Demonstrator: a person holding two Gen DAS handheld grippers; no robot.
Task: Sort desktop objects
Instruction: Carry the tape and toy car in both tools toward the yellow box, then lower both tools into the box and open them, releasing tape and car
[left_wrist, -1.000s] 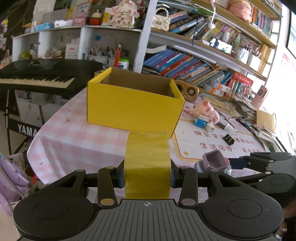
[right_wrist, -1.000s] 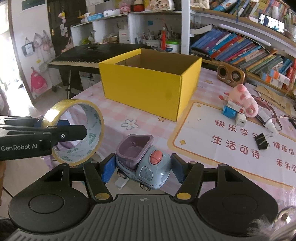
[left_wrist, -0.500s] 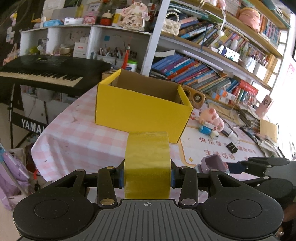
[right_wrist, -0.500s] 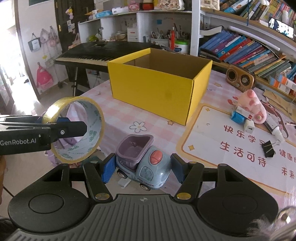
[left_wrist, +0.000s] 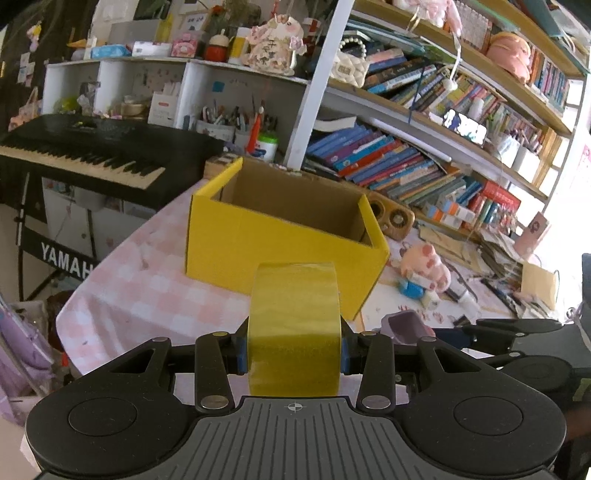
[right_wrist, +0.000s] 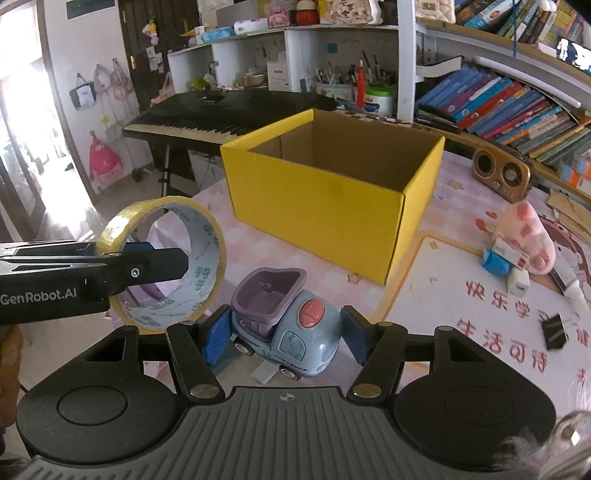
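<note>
Left wrist view: your left gripper (left_wrist: 293, 345) pinches a roll of yellow tape (left_wrist: 293, 325) across its width, the blue pads (left_wrist: 241, 349) pressed on both flat sides. The roll stands on edge above the near edge of the desk (left_wrist: 122, 295), clear of the pink checked cloth. Ahead, the open yellow box (left_wrist: 280, 240) sits toward the desk's far left corner, near the black keyboard (left_wrist: 92, 147).

Right wrist view: your right gripper (right_wrist: 284, 338) clamps a small blue and purple toy truck (right_wrist: 284, 325); both blue pads (right_wrist: 216, 338) bear on its sides, and it hangs tilted above the near edge. The tape roll shows to its left, just beside it, not touching. On the desk's right side lie a pink plush pig (right_wrist: 524, 236), a black binder clip (right_wrist: 553, 331) and a wooden speaker (right_wrist: 500, 173).
</note>
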